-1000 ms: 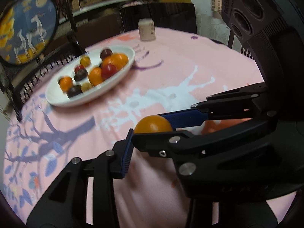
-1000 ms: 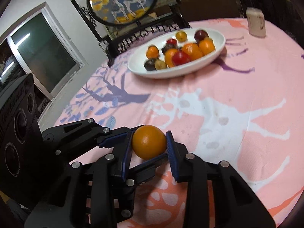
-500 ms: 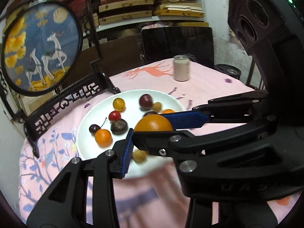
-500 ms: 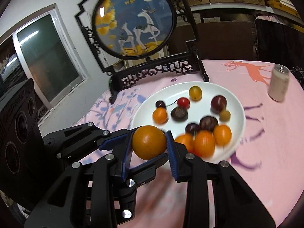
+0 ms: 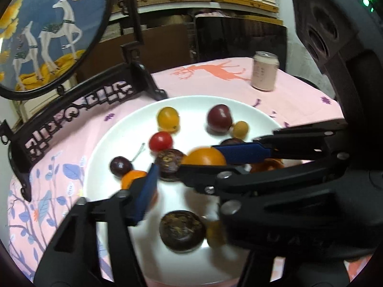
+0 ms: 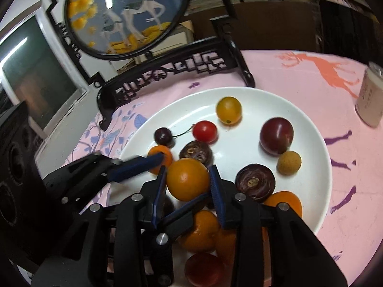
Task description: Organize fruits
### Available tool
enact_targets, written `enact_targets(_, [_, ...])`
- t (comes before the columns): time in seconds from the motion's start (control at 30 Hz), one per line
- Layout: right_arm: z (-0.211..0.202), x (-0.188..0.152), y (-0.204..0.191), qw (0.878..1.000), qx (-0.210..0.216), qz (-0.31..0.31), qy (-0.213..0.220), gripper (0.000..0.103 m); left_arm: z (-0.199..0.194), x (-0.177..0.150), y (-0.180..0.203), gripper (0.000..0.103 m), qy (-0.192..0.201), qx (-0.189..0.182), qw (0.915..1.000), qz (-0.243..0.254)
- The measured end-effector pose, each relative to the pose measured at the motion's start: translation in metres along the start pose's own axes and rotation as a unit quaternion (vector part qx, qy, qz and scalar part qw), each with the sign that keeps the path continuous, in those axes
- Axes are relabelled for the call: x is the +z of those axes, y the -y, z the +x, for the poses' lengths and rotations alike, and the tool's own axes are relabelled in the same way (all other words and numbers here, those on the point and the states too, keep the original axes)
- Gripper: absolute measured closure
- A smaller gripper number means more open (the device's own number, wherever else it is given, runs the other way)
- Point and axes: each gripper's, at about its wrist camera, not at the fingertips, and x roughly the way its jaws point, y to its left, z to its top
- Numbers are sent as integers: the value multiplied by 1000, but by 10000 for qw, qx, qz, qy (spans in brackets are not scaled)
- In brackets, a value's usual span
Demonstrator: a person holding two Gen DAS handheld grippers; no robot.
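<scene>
A white plate (image 6: pixel 318 167) on the pink tablecloth holds several small fruits: oranges, a red tomato (image 6: pixel 205 131), a cherry, a dark plum (image 6: pixel 276 135), mangosteens. My right gripper (image 6: pixel 188 181) is shut on an orange (image 6: pixel 187 179) and holds it just above the plate's middle. My left gripper (image 5: pixel 198 167) is open; its blue fingers (image 5: pixel 241 153) stand on either side of the same orange (image 5: pixel 205 156), crossing under the right gripper. The plate also shows in the left wrist view (image 5: pixel 115 141).
A black carved stand (image 6: pixel 167 71) with a round deer picture (image 6: pixel 126 12) stands right behind the plate. A pale drink can (image 5: pixel 265 70) stands at the back right of the table. Shelves and a dark chair lie beyond.
Both grippers have carried the orange forward over the tablecloth and now hang low over the plate. The left gripper's fingers have spread wider apart.
</scene>
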Motion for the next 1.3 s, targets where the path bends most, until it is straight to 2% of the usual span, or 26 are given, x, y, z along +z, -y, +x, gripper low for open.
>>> enact_targets(0.03, [-1, 0, 1, 10000, 19, 56, 14, 52, 0, 0, -1, 25, 19, 51, 10000, -19])
enact_targets(0.1, [-8, -1, 4, 9996, -110, 183, 173, 41, -5, 2, -3, 16, 93, 256, 9996, -58])
enact_targets(0.23, [-35, 1, 0, 9983, -214, 232, 481, 41, -22, 7, -2, 9, 293, 618, 9976, -70])
enact_targets(0.37, [-84, 1, -13, 9945, -390, 236, 943, 41, -56, 5, 9, 5, 566, 1129, 9920, 40])
enact_targets(0.5, [-140, -15, -34, 9878, -494, 82, 1476, 32, -103, -6, 19, 2, 888, 1297, 9875, -112])
enact_targets(0.53, [-152, -22, -40, 9860, -509, 35, 1589, 24, -111, -9, 21, 2, 930, 1282, 9872, -157])
enact_targets(0.57, [-166, -33, -45, 9835, -518, 7, 1734, 23, -122, -15, 24, 2, 979, 1262, 9869, -231])
enact_targets(0.63, [-185, -61, -52, 9798, -557, 0, 1921, 4, -137, -27, 30, 2, 1034, 1262, 9861, -317])
enact_targets(0.73, [-194, -99, -54, 9750, -728, -39, 2101, 2, -153, -57, 41, 2, 1038, 1353, 9842, -469])
enact_targets(0.9, [-179, -158, -37, 9626, -1408, 20, 2315, 2, -152, -88, 46, 2, 732, 1440, 9840, -758])
enact_targets(0.93, [-173, -161, -35, 9633, -1549, 38, 2190, 2, -151, -89, 46, 2, 686, 1467, 9839, -749])
enact_targets(1.0, [-164, -157, -33, 9706, -1486, -60, 1893, 2, -149, -88, 47, 2, 666, 1502, 9838, -712])
enact_targets(1.17, [-165, -160, -39, 9677, -1525, -272, 1990, 2, -152, -90, 50, 2, 709, 1458, 9840, -734])
enact_targets(1.3, [-164, -162, -44, 9673, -1579, -357, 1951, 2, -146, -89, 50, 2, 535, 1317, 9867, -789])
